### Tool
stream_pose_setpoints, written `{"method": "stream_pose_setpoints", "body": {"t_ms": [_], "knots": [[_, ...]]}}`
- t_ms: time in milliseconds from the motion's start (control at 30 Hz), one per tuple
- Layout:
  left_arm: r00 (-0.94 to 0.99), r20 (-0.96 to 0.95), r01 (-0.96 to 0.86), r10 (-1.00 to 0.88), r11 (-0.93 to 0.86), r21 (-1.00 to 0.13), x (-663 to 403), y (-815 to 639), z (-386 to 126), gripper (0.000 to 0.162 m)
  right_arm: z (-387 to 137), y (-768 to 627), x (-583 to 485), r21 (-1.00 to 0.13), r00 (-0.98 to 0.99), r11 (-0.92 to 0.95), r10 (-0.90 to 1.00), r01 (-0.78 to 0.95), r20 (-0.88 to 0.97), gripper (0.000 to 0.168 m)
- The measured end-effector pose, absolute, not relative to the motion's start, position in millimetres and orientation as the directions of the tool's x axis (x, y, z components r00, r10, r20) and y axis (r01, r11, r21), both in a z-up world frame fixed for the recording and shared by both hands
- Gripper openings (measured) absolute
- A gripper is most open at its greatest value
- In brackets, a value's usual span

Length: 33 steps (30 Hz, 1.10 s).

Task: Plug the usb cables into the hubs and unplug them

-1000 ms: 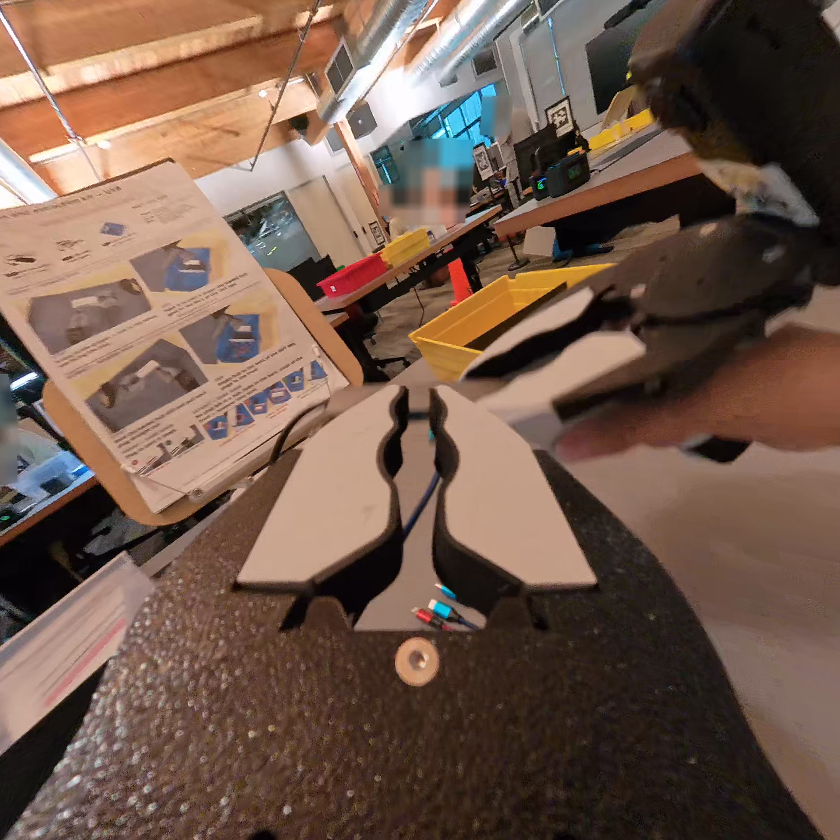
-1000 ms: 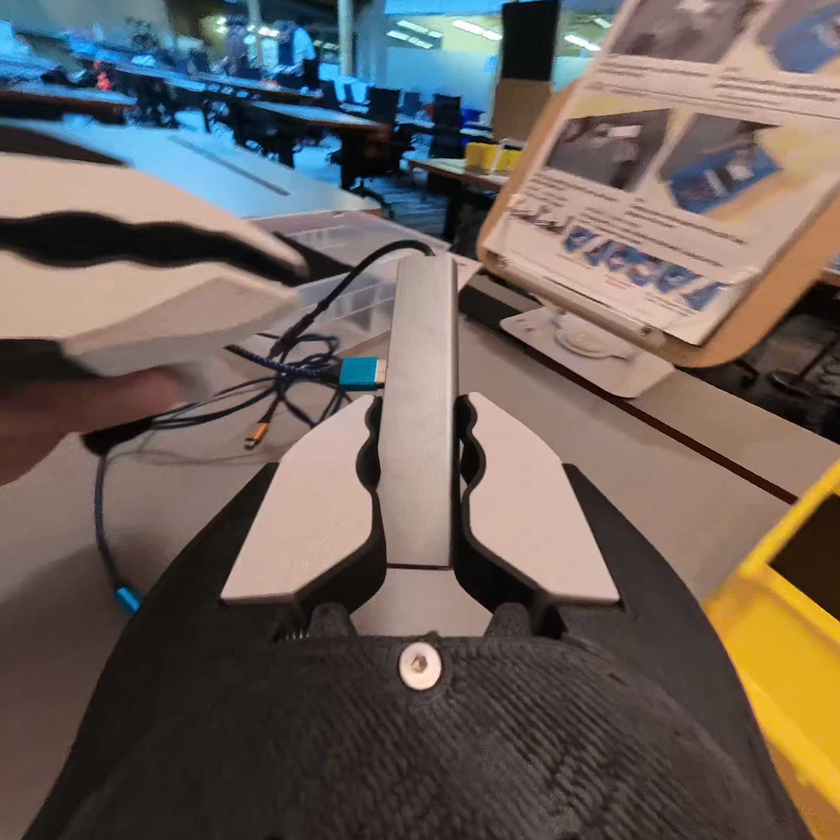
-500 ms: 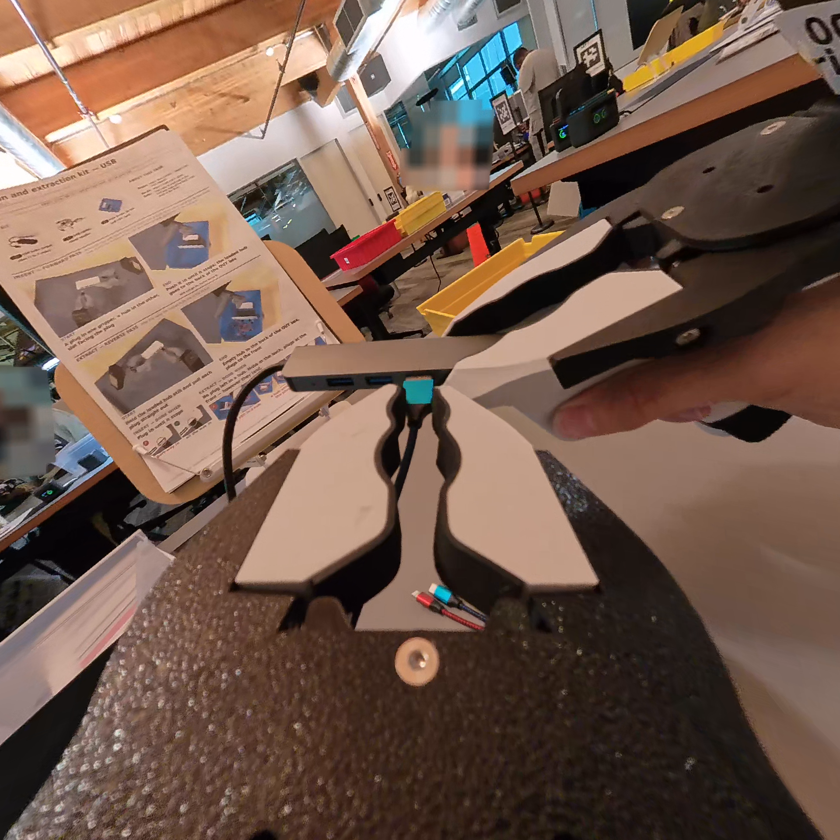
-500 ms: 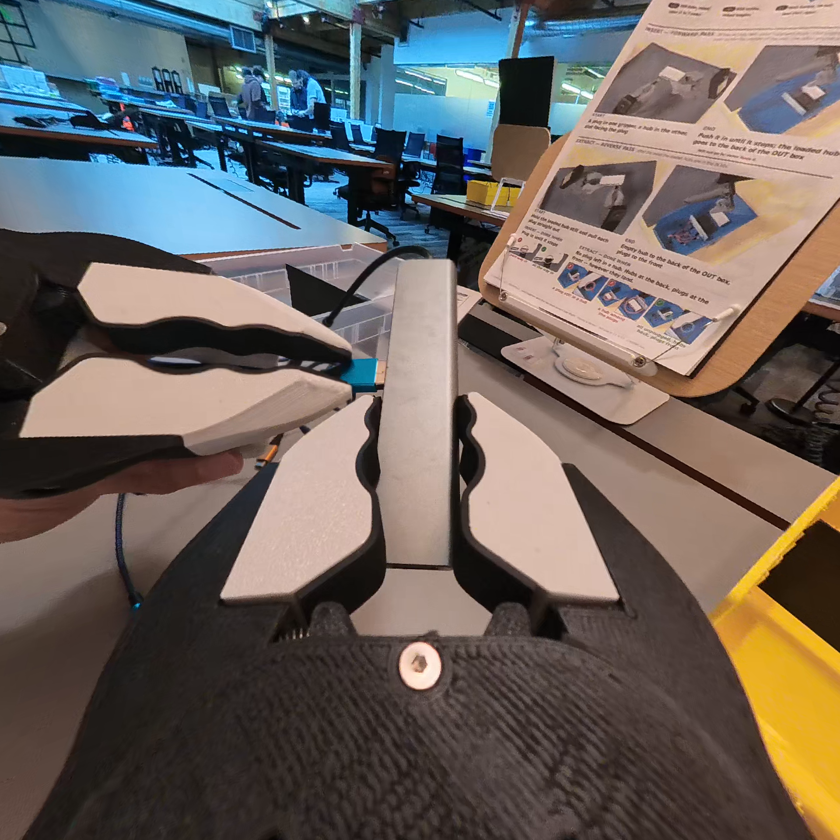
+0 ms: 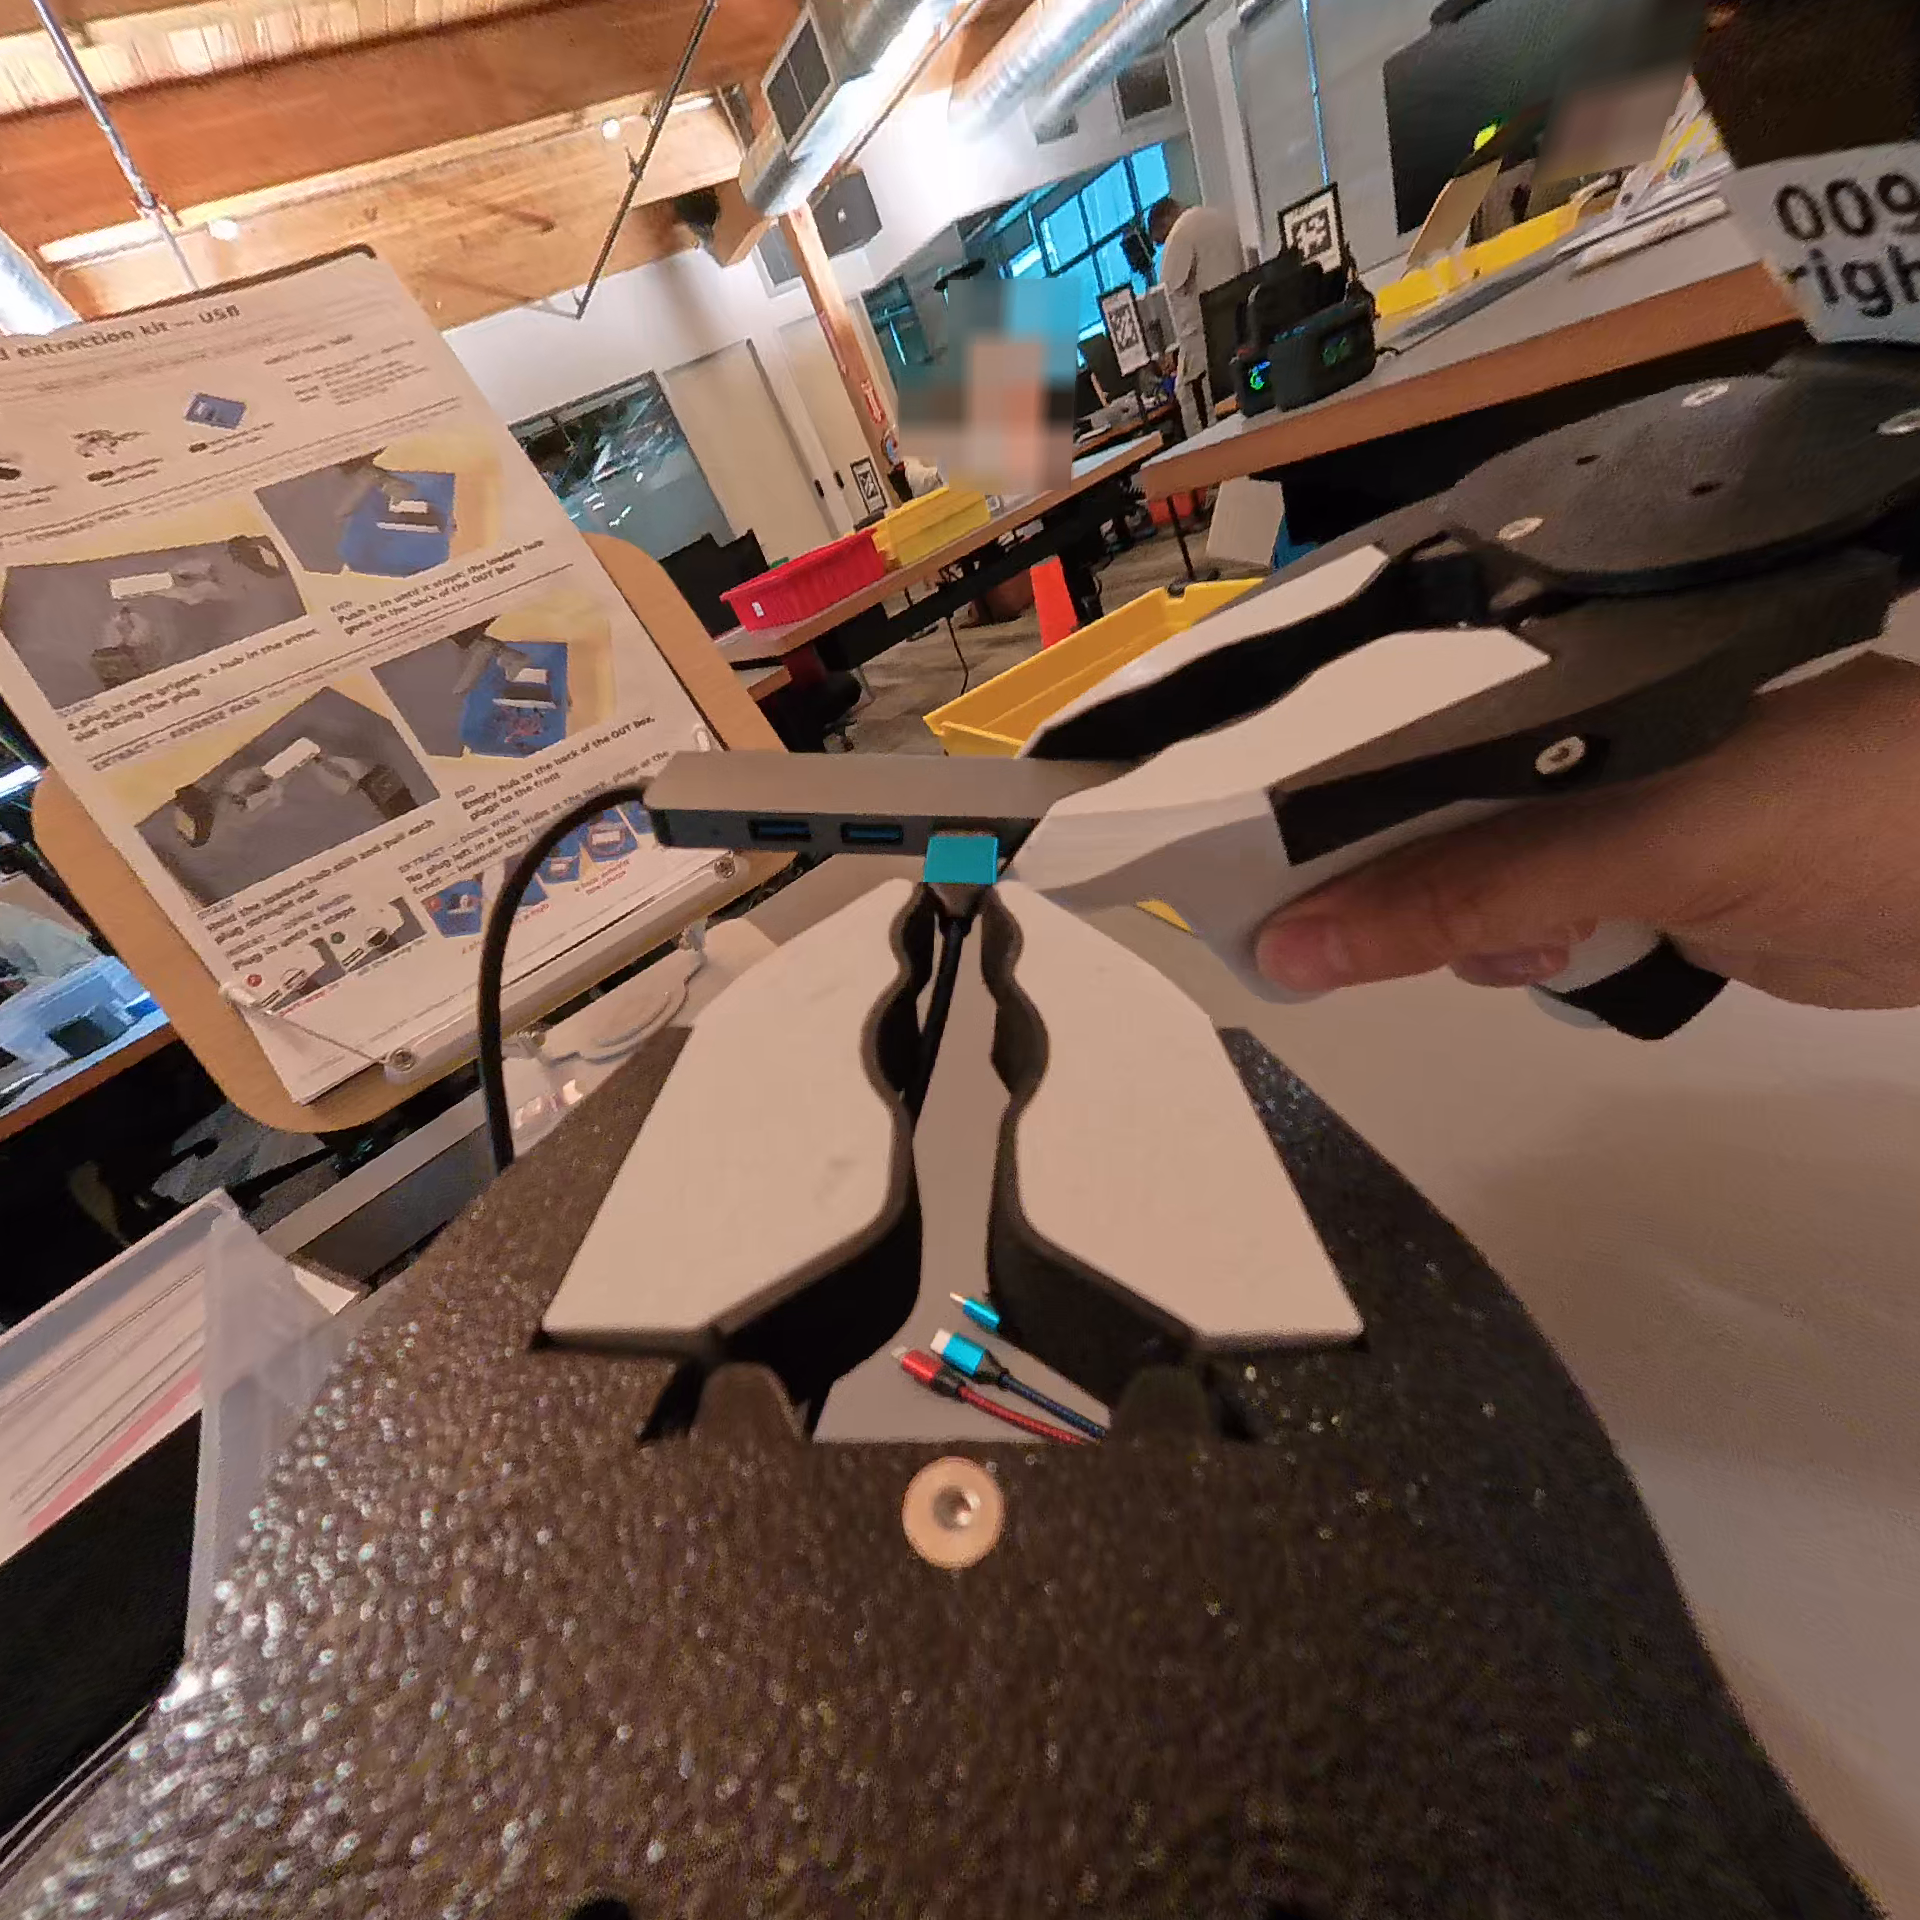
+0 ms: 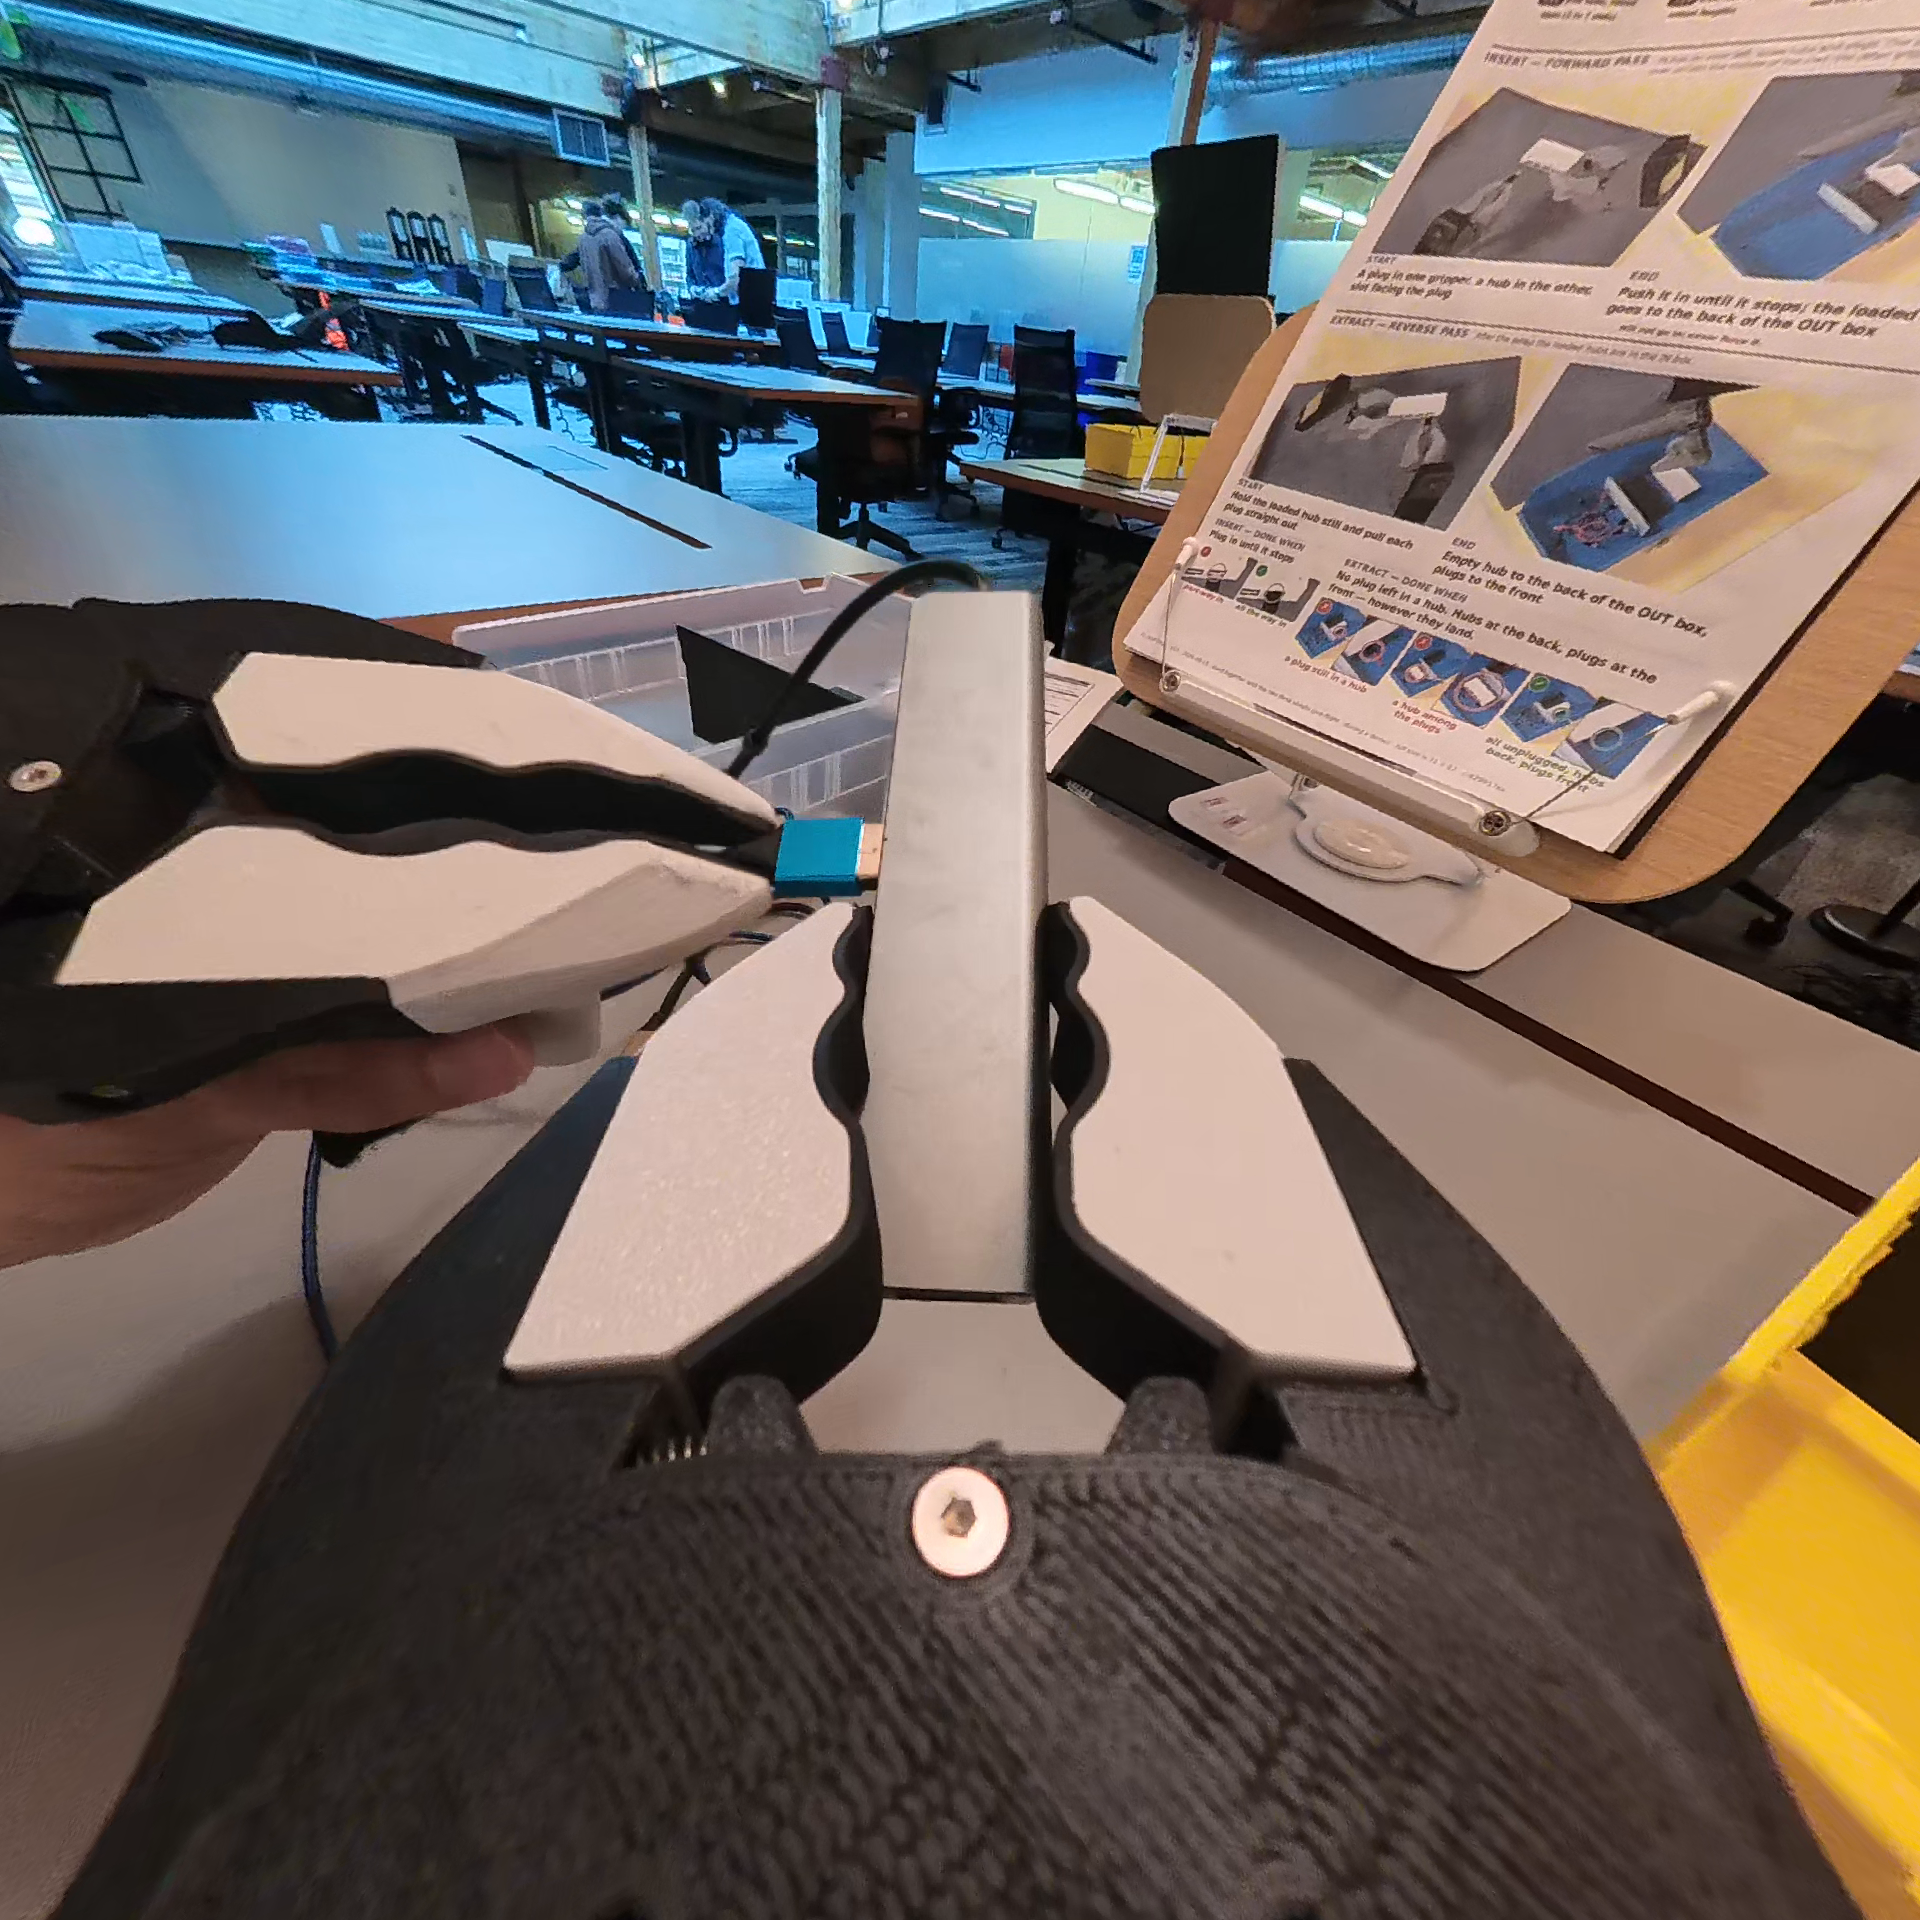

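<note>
My right gripper (image 6: 951,920) is shut on a grey USB hub (image 6: 961,935) that sticks out forward between its fingers. My left gripper (image 5: 948,909) is shut on a blue braided USB cable just behind its blue plug (image 5: 961,858). The plug (image 6: 821,854) meets the hub's side at right angles, with a little of its metal tip showing. In the left wrist view the hub (image 5: 831,795) lies crosswise, with two free blue ports left of the plug. The right gripper (image 5: 1039,805) comes in from the right, and the left gripper (image 6: 764,842) from the left.
The hub's black cable (image 5: 499,987) hangs to the left. Loose red and blue plugs (image 5: 961,1361) lie on the grey table below. An instruction sheet on a wooden stand (image 6: 1558,468) is ahead. A yellow bin (image 6: 1818,1507) is at right and a clear bin (image 6: 644,665) behind. My left and right fingertips are right by each other.
The two grippers have come together: the hub swung into the left wrist view and the blue plug came up against its side port. In the last half second they barely moved.
</note>
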<state>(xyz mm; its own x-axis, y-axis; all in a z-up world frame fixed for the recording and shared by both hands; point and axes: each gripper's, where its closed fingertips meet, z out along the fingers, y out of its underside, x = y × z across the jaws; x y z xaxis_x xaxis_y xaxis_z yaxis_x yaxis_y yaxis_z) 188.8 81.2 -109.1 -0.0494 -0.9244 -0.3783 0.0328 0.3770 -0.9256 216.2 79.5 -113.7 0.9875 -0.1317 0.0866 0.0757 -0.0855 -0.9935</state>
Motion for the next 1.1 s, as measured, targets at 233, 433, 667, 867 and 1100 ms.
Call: {"method": "stream_pose_setpoints", "body": {"t_ms": [233, 433, 667, 867, 1100], "knots": [[-0.07, -0.386, 0.026, -0.92, 0.385, -0.923, 186.8, 81.4, -110.1, 0.006, -118.0, 80.4, 213.7, -0.995, 0.994, -0.09, -0.088, 0.052, 0.06, 0.033], [-0.085, -0.411, -0.004, -0.908, 0.413, -0.911, 186.5, 82.7, -114.6, 0.006, -127.0, 83.8, 212.7, -0.994, 0.996, -0.1, -0.068, 0.046, 0.053, 0.033], [-0.102, -0.414, -0.047, -0.904, 0.421, -0.906, 189.8, 86.5, -124.6, 0.006, -134.8, 85.6, 216.5, -0.988, 0.991, -0.132, -0.1, 0.08, 0.093, 0.033], [-0.107, -0.397, -0.041, -0.912, 0.403, -0.914, 192.5, 86.4, -127.9, 0.006, -136.5, 85.2, 219.4, -0.986, 0.991, -0.141, -0.094, 0.084, 0.098, 0.033], [-0.156, -0.29, 0.017, -0.944, 0.291, -0.957, 188.2, 71.2, -109.6, 0.019, -139.8, 63.1, 252.7, -0.969, 0.974, -0.229, -0.183, 0.091, 0.135, 0.033]]}}
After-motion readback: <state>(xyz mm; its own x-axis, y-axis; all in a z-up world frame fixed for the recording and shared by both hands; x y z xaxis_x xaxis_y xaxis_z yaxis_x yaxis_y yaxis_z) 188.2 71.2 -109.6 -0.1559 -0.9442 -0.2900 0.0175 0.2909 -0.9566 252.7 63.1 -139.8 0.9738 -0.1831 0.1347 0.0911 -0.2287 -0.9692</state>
